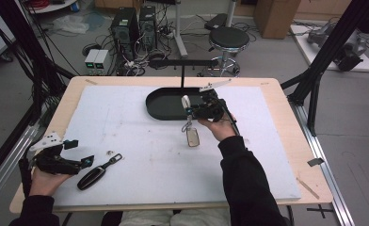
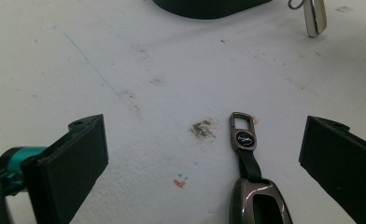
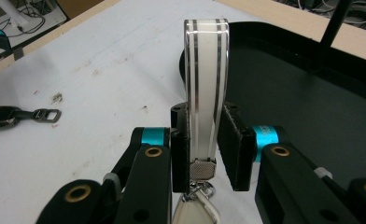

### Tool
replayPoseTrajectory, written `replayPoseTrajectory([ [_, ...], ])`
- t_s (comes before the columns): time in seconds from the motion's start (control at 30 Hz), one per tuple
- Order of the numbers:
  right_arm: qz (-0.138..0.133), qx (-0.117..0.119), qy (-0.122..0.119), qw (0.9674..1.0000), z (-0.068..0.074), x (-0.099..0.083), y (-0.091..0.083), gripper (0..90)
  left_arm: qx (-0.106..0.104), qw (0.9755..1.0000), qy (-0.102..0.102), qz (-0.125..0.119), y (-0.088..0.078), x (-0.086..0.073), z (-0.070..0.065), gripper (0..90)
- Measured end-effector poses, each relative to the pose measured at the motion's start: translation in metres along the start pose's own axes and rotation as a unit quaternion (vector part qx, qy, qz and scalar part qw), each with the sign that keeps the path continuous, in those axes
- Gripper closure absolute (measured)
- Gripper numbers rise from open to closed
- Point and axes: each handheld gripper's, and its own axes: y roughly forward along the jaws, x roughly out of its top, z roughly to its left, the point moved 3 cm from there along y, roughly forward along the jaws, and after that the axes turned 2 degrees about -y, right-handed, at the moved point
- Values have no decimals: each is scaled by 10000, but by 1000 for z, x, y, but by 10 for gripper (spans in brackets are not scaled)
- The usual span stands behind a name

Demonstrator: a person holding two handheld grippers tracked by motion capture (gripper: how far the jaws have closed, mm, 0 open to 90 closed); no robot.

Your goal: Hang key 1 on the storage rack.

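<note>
Looks like the white keychain with the silver-striped loop strap is headed for the black oval tray with the hanging stand. I'd carry it slowly so the dangling fob doesn't swing, and lift high enough to clear the rim. The right gripper is clamped on the strap, just right of the tray's near edge. The left gripper sits wide open, holding nothing, near left, just beside the dark metallic key fob with a clip.
</note>
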Motion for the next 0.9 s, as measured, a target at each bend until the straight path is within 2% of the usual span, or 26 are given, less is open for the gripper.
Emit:
replayPoseTrajectory([
  [0.2, -121, 0, 55, 9999, -5, 11, -7, 753, 4, 10000, 8, -1, 0, 0, 0, 17],
  [0.33, -314, -109, 101, 9994, -8, 19, -14, 753, 16, 10000, 9, -13, 0, 0, 0, 17],
  [0.43, -361, -204, 121, 9991, -10, 23, -17, 753, 20, 10000, 11, -9, 0, 0, 0, 17],
  [0.47, -466, -238, 181, 9985, -13, 28, -20, 753, 25, 10000, 9, -10, 0, 0, 0, 17],
  [0.73, -551, -312, 130, 9979, -19, 48, -32, 753, 40, 10000, 27, 0, 1, 0, 0, 17],
  [0.9, -529, -357, 56, 9979, -20, 57, -32, 753, 48, 10000, 37, -4, 1, 0, 0, 17],
])
